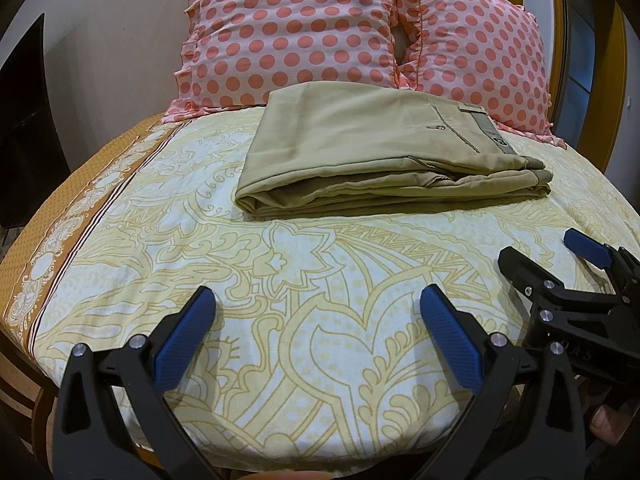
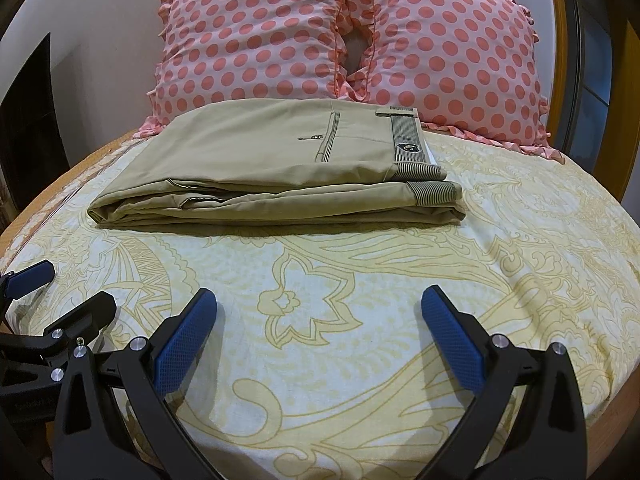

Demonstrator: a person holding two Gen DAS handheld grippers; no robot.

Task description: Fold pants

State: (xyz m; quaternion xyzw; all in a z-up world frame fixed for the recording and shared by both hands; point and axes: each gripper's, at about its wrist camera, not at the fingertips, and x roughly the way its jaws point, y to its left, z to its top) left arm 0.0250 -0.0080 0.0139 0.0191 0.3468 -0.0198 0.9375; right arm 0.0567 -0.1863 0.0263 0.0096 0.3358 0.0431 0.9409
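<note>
Your left gripper: spread wide, gripping nothing, above the bedsheet.
Your right gripper: likewise released, just beside the left.
Pants: folded stack ahead of both grippers, apart from them.
Pillows: propped behind the pants.

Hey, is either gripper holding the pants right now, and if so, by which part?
Nothing is held. The left gripper and the right gripper both have their jaws open over the bedsheet, apart from the folded pants.
</note>
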